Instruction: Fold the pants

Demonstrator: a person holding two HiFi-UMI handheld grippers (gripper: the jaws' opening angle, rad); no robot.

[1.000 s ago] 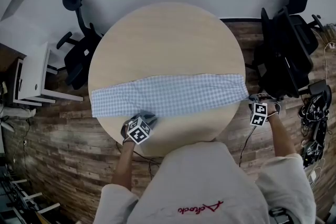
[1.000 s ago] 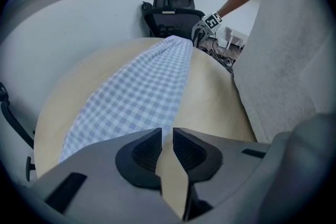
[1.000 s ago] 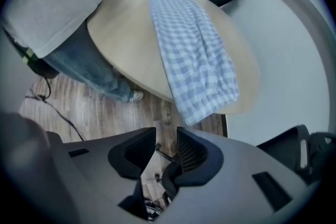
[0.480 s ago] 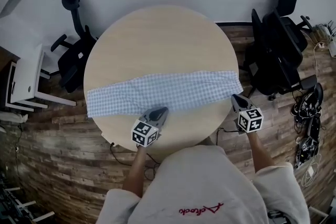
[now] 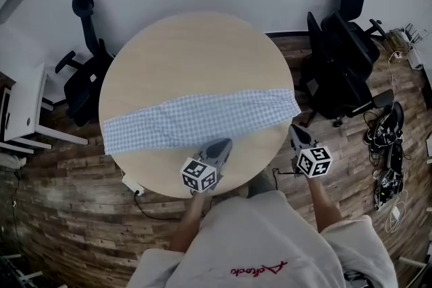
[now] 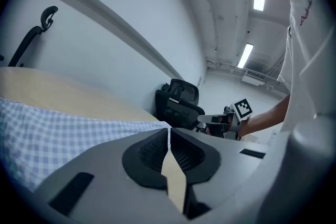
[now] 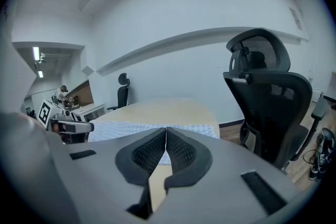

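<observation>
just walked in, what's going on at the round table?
A person is working on folding the blue checked pants, which lie flat across the table, not yet folded. The left tool is at the pants' near edge and the right tool is by their right end. Both are shut and holding nothing.

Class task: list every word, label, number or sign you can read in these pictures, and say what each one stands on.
Unreadable: red script on the person's white top, seen upside down and blurred.
No letters: marker cube on the left gripper and marker cube on the right gripper carry black-and-white square patterns only.
No print visible: pants, table.
</observation>
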